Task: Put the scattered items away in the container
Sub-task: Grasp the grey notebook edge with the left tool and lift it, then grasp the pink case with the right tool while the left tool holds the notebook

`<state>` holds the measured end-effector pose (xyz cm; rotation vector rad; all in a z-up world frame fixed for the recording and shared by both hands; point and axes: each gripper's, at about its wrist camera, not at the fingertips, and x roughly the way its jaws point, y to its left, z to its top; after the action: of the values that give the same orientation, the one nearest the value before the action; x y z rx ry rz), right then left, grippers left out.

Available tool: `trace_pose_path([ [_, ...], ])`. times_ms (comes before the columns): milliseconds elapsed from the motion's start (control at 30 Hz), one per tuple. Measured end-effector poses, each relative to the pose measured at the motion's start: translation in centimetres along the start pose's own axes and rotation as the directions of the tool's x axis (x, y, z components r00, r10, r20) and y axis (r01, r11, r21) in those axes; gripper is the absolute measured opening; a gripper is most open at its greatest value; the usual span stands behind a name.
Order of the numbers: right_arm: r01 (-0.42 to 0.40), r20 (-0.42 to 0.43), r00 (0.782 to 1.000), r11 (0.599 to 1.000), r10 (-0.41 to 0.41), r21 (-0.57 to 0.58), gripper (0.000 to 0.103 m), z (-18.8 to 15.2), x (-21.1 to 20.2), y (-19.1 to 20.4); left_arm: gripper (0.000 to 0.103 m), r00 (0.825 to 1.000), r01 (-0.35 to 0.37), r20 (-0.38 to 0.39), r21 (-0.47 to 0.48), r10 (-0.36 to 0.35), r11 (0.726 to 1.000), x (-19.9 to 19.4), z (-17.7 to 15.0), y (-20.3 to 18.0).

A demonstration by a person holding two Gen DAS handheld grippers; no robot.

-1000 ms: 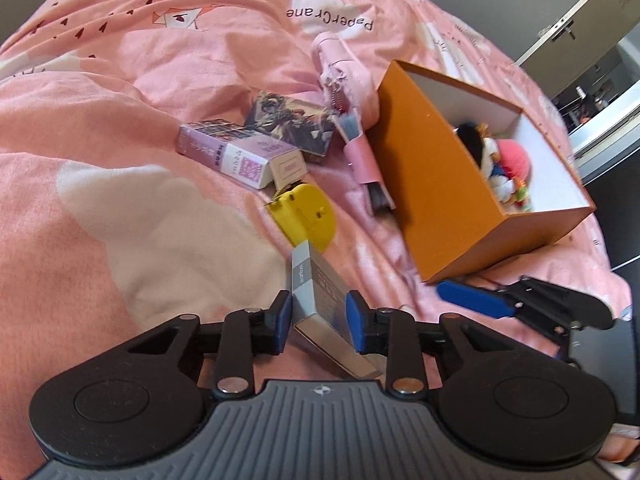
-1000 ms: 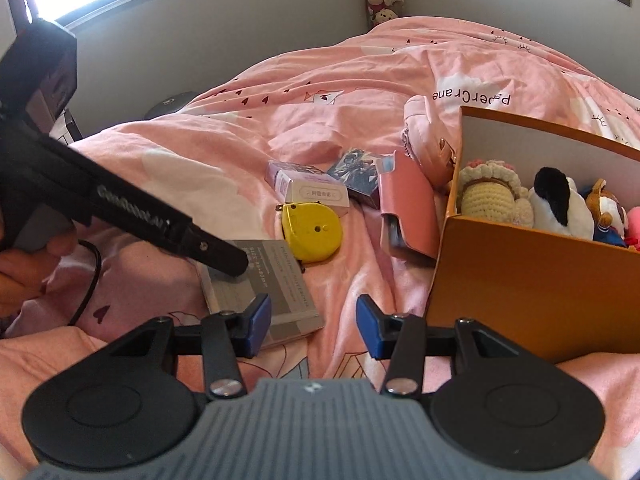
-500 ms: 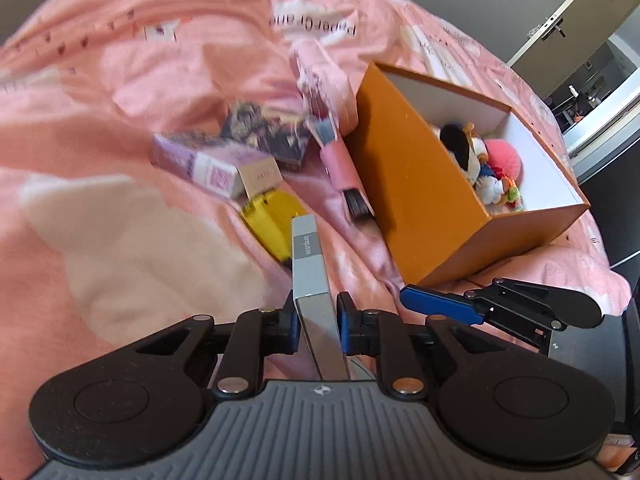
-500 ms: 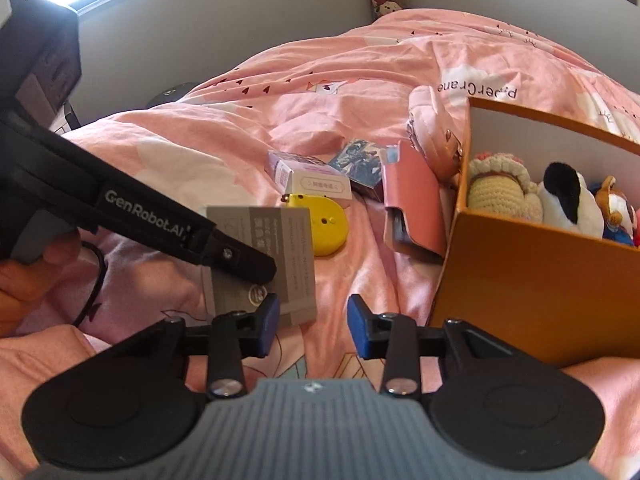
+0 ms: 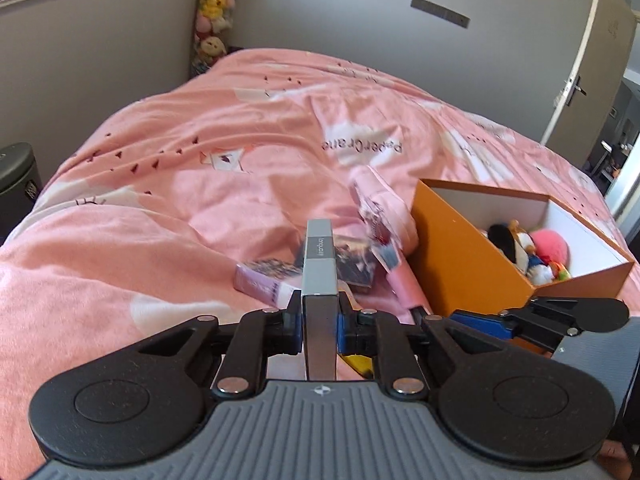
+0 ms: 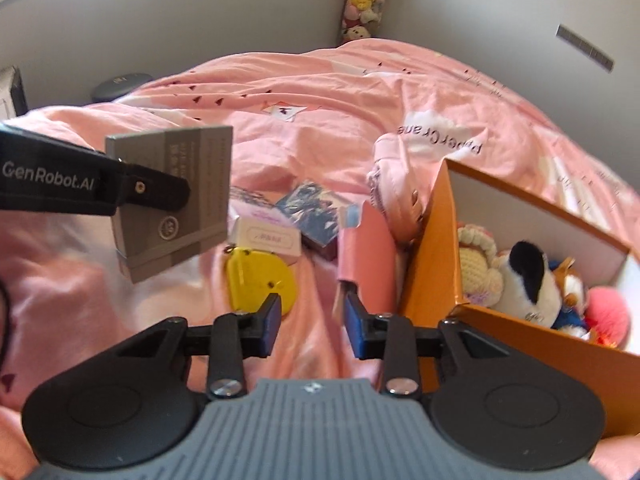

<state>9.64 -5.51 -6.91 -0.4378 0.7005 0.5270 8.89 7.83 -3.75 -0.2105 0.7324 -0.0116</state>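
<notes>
Right up close in the left wrist view, the left gripper (image 5: 319, 326) has its blue-padded fingers (image 5: 295, 326) clamped on a slim grey box (image 5: 319, 268), gripped across its narrow sides and held clear of the bed. From the right wrist view that same grey box (image 6: 176, 196) hangs in the air at the left, flat face showing, the black finger lying across it. Over on the other side, the right gripper (image 6: 312, 322) has its fingers apart with nothing between them, poised above the pink duvet (image 6: 320, 120).

Just beyond those fingers lies a yellow tape measure (image 6: 260, 280) on the bedding, and right behind it a pale lilac carton (image 6: 266, 232). Next along, a dark picture-printed box (image 6: 316, 208) touches the carton's far corner. Beside these, a pink case (image 6: 372, 252) leans up against the side of the container.

And there is the container: an orange box (image 6: 428, 264) with white inner walls, sitting open on the right of the bed, already holding a crocheted cream toy (image 6: 478, 264), a black-and-white plush (image 6: 528, 284) and a pink fluffy ball (image 6: 608, 308). A pale pink pouch (image 6: 400, 172) sits crumpled at the box's far corner.

Further back, the duvet rolls away to grey walls, with a column of soft toys (image 5: 214, 12) in the corner and a door (image 5: 588, 72) at the far right.
</notes>
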Motion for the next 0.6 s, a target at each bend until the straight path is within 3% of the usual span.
trace_pose_path([
  [233, 0.102, 0.065, 0.994, 0.979, -0.092, -0.174, 0.037, 1.3, 0.6, 3.5, 0.017, 1.000, -0.005, -0.011, -0.085, 0.004, 0.996, 1.4, -0.2, 2.5],
  [367, 0.217, 0.038, 0.976, 0.954, -0.214, -0.204, 0.037, 2.2, 3.7, 3.2, 0.017, 1.000, 0.018, -0.023, -0.132, -0.021, 0.991, 2.1, -0.6, 3.7],
  [600, 0.264, -0.024, 0.960, 0.928, -0.280, -0.263, 0.037, 1.9, 7.6, 3.1, 0.017, 1.000, 0.018, -0.010, -0.100, -0.019, 0.995, 2.5, -1.2, 3.4],
])
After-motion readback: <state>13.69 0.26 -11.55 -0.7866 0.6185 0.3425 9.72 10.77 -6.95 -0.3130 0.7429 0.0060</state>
